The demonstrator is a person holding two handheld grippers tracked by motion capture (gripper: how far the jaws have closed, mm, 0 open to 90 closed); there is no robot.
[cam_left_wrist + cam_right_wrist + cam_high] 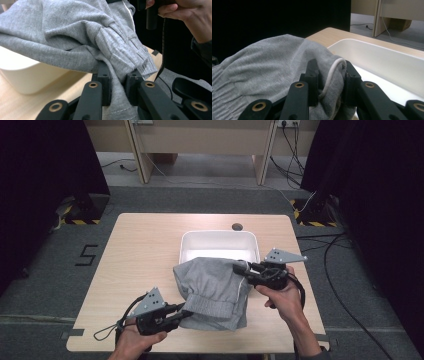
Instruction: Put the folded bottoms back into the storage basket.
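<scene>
My left gripper [186, 312] clamped tight on ribbed cuff edge of grey sweatpants [212, 287], fabric pinched between both jaws. My right gripper [239, 267] also closed, on fold of same sweatpants, with white drawstring [331, 72] caught between jaws. Sweatpants hang between my two grippers, above wooden table [145, 250], upper part draped over near rim of white tub [220, 238]. Tub stands on table behind sweatpants. Lower hem touching table near front edge.
</scene>
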